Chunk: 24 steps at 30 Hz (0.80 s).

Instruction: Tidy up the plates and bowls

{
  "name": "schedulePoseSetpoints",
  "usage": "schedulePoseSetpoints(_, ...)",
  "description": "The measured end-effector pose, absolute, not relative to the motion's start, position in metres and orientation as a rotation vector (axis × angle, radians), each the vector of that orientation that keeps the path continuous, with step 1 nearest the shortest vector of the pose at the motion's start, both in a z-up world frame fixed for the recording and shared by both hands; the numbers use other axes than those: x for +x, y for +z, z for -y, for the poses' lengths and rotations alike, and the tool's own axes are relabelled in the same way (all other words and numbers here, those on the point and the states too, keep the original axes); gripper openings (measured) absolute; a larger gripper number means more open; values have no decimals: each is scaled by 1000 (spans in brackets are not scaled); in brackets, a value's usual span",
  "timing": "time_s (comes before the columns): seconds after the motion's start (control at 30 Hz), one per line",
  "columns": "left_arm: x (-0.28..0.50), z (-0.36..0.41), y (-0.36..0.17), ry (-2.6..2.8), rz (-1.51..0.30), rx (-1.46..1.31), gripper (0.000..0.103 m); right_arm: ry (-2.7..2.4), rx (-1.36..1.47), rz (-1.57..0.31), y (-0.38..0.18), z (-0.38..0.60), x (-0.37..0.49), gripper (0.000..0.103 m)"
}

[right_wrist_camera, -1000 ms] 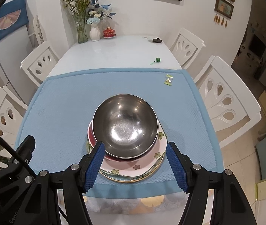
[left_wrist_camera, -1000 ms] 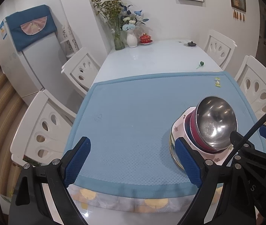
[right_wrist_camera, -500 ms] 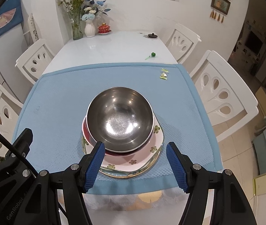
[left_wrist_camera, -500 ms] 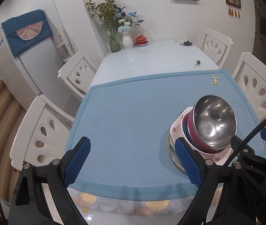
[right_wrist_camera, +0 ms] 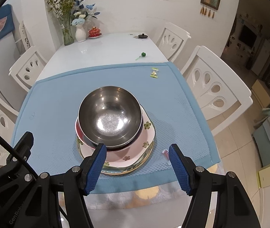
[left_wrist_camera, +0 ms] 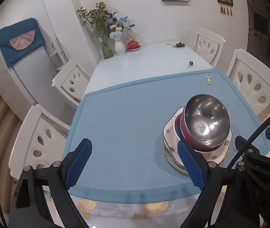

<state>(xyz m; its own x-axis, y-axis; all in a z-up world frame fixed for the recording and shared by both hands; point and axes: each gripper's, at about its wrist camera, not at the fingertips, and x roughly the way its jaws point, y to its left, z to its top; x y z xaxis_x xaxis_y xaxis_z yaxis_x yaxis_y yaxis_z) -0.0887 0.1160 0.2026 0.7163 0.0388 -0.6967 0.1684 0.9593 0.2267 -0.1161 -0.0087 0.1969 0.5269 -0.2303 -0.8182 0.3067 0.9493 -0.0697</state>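
So the left claw (left_wrist_camera: 135, 163) is spread wide with nothing in it, hanging over the bare left part of the blue mat (left_wrist_camera: 119, 125). The stack sits at about 3 o'clock from it: steel bowl (right_wrist_camera: 110, 117) on top, nested in a dark red bowl (left_wrist_camera: 184, 134), then a pink flowered plate (right_wrist_camera: 146, 133), then a gold-rimmed plate (right_wrist_camera: 115, 172) at the bottom. The right claw (right_wrist_camera: 136, 163) is also released, sitting at 6 o'clock of the stack, its left pad just in front of the plate edge. A green candy wrapper (right_wrist_camera: 154, 72) lies on the mat around 1 o'clock, and a green lollipop (right_wrist_camera: 142, 55) on the white tabletop (right_wrist_camera: 106, 51) beyond.
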Motion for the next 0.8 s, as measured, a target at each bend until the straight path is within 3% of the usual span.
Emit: schedulePoseSetpoints(0.8, -77, -119, 197, -12, -780, 274, 91, -275, 31, -976, 191, 1, -99, 66)
